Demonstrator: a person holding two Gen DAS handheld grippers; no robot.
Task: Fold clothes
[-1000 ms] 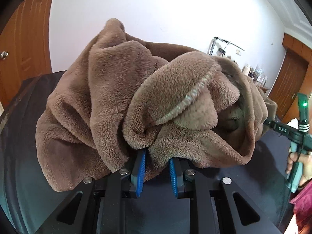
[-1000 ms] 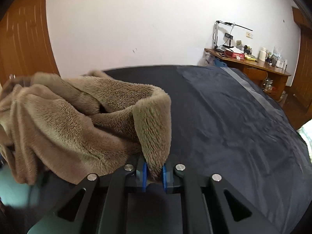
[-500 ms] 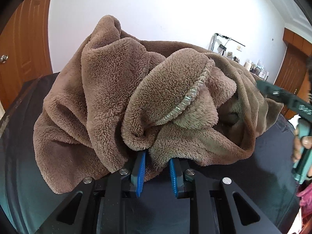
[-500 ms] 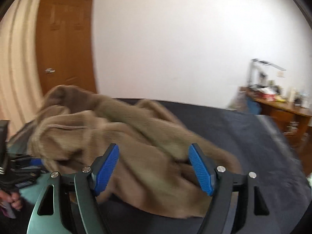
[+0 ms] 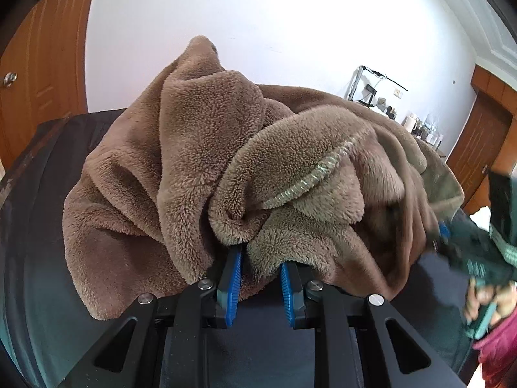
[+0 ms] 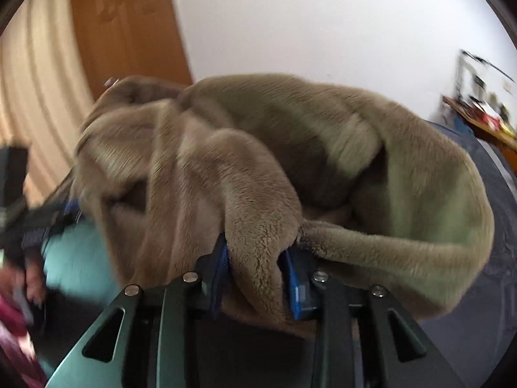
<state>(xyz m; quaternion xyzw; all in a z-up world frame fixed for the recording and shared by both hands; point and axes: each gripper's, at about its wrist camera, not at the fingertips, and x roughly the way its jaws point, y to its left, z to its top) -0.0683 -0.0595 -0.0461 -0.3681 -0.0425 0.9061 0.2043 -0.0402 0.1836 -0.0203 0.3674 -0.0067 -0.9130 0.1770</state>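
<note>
Brown fleece garment (image 5: 200, 174) sits bunched in a heap on the dark worktop (image 5: 48, 213). Left gripper (image 5: 260, 279): jaws clamped on a fold at the near edge of the heap, blue pads (image 5: 233, 278) pressed into the pile. Right gripper (image 6: 258, 274): jaws closing around another thick fold that hangs between them; the view is blurred. Wooden door (image 5: 38, 64) and white wall behind.

No legible text (blur, distance) anywhere
</note>
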